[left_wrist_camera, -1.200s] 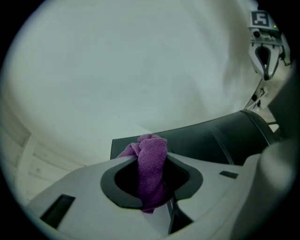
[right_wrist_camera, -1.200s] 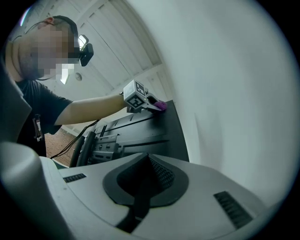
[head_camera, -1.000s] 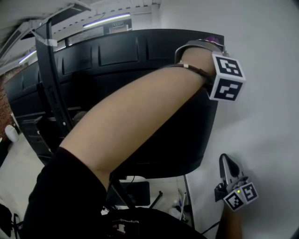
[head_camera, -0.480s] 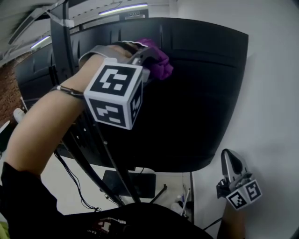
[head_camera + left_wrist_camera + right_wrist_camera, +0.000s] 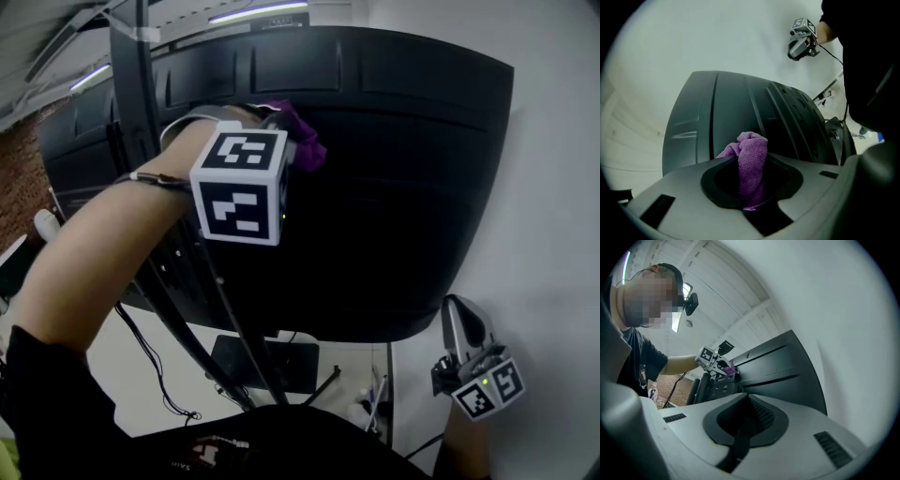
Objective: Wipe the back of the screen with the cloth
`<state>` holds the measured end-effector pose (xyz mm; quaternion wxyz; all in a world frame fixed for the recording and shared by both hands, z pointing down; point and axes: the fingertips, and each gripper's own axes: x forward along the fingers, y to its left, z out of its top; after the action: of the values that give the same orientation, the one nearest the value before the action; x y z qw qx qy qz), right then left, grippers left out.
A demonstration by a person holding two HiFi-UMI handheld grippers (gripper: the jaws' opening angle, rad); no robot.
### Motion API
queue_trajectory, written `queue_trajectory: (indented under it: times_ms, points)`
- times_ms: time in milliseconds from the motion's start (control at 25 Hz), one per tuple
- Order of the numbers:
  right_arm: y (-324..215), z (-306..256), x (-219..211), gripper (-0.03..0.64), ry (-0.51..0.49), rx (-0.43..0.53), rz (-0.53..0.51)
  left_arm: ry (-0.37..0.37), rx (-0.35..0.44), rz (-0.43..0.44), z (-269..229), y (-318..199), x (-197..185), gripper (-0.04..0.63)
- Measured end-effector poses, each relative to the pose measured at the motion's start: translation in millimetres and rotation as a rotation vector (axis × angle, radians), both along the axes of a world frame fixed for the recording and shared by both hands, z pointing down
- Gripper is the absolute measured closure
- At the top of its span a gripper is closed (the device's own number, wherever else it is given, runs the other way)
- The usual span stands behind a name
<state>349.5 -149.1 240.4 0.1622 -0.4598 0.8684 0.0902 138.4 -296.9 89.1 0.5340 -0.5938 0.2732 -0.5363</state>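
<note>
Our left gripper (image 5: 751, 197) is clamped on the purple cloth (image 5: 752, 159), bunched so its tuft meets the upper back of the screen (image 5: 403, 206); our right gripper (image 5: 466, 337) hangs closed and empty below, clear of the wiping

Rightward from the cloth (image 5: 306, 142) in my left gripper (image 5: 292, 150), the back of the screen (image 5: 403, 187) lies broad and bare out to its edge by the white wall (image 5: 553, 169). Leftward, the black stand arm (image 5: 133, 66) and hanging cables (image 5: 230, 328) crowd the way.
</note>
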Motion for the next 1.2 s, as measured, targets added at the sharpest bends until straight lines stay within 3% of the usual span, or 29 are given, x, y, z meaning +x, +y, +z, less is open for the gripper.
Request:
queue_trajectory:
  times_ms: [600,880,1040,1200]
  points:
    - [39,12,42,0.615,-0.056,-0.005,0.138,-0.188,-0.018,0.185,29,9,189,0.483]
    - [58,20,64,0.615,-0.077,-0.028,0.209,-0.190,-0.026,0.304,47,23,275,0.483]
    - [62,19,62,0.615,-0.072,-0.022,0.212,-0.163,-0.008,0.364,41,41,280,0.483]
    - [59,17,58,0.615,-0.061,-0.015,0.193,-0.129,0.027,0.449,22,83,230,0.483]
